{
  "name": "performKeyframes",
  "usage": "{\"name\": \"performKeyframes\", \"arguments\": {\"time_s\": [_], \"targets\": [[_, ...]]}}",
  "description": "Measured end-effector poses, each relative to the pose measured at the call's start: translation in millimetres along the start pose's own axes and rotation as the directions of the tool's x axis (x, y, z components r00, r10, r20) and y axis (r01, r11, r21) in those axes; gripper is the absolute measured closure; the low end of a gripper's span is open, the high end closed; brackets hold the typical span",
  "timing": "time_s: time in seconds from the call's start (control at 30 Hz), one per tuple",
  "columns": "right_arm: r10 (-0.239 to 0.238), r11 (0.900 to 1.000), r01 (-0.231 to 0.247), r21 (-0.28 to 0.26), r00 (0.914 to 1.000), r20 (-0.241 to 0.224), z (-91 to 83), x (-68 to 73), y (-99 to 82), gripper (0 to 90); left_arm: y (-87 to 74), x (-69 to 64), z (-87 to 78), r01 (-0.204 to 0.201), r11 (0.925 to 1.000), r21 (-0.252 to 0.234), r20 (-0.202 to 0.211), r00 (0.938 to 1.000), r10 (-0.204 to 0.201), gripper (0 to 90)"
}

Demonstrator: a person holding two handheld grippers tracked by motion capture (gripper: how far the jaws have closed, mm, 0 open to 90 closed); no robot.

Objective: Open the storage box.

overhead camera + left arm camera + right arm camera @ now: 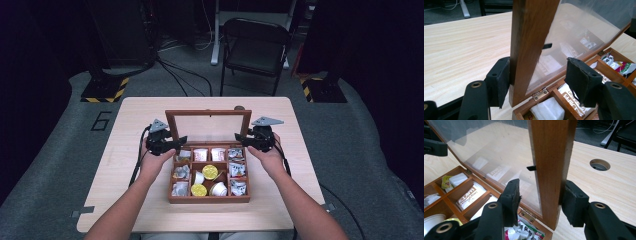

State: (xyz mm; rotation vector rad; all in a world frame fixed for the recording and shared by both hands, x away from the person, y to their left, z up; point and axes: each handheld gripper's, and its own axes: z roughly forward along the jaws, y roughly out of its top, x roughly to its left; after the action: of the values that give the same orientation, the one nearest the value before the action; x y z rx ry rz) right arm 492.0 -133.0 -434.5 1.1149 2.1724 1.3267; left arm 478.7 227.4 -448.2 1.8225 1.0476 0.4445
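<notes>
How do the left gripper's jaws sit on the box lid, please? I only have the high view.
Observer: The left gripper straddles the lid's side rail. Its outer pad touches the wood, while its inner pad stands clear of the glass.
Operator: And the right gripper?
Observer: The right gripper straddles the opposite rail. The outer pad is against the wood, and the inner pad stops just short of the glass.

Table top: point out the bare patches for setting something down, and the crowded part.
The table is bare left of the wooden box, right of it, and behind the raised lid except for a round hole. The box compartments are packed, and each hand-held gripper straddles a lid side.
</notes>
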Motion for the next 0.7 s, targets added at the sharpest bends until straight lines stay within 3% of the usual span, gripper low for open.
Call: {"name": "performKeyframes", "arguments": {"time_s": [0.37,0.47,0.7], "targets": [[0.006,0.9997,-0.006,0.022,0.9999,0.01,6.3,-1.9,-3.8,50.7,-4.3,4.1,8.7,0.033,0.9995,0.003,0.013,0.9994,-0.033,39.4],[0.012,0.9997,-0.012,0.02,0.9999,0.01,8.0,-2.2,-4.2,50.0,-5.1,5.5,9.5,0.063,0.998,-0.009,0.02,0.9978,-0.062,41.5],[0.022,0.9995,-0.023,0.023,0.9997,0.01,10.9,-3.6,-5.9,49.5,-5.9,7.6,11.2,0.057,0.9984,-0.002,0.02,0.9982,-0.057,42.1]]}}
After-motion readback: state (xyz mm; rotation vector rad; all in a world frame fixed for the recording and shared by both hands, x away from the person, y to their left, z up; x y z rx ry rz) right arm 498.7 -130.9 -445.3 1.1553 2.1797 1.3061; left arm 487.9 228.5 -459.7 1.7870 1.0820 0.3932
